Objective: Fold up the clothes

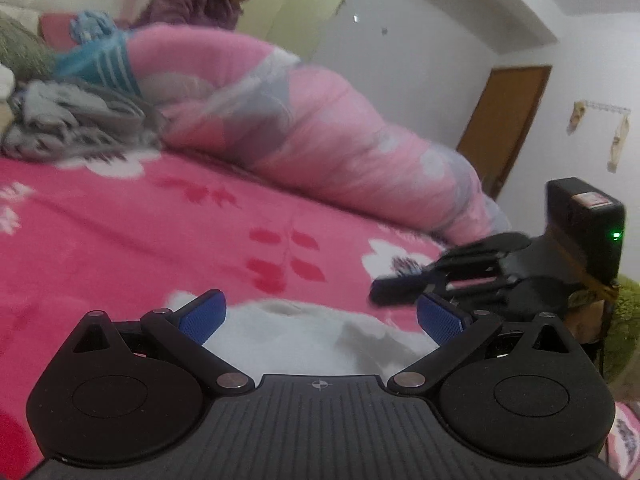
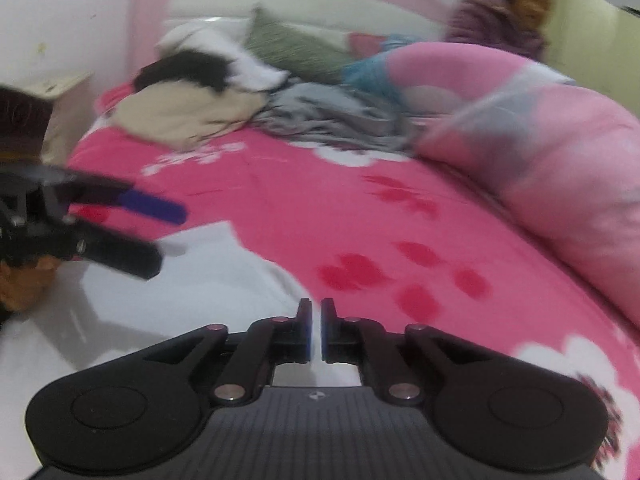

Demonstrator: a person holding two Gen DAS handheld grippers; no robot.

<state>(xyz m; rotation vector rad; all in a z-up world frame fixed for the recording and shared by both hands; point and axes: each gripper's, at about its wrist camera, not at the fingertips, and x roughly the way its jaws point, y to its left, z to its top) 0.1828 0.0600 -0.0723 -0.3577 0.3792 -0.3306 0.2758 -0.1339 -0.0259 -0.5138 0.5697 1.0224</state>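
A white garment (image 1: 304, 336) lies flat on the pink flowered bed cover (image 1: 140, 220), near the bed's front edge. My left gripper (image 1: 320, 314) hovers over it with its blue pads (image 1: 202, 314) wide apart and nothing between them. In the right wrist view the white garment (image 2: 180, 280) spreads to the lower left. My right gripper (image 2: 317, 330) is above its edge, the fingers standing a narrow slit apart with no cloth pinched between them. The left gripper (image 2: 168, 234) shows open at the left there. The right gripper (image 1: 404, 286) appears blurred at the right of the left wrist view.
A rolled pink quilt (image 2: 552, 168) runs along the bed's right side. Toward the headboard lie a grey striped garment (image 2: 332, 120), a cream and black garment (image 2: 180, 112) and a green pillow (image 2: 292, 48). A person in a purple fleece (image 2: 492, 16) is beyond the bed.
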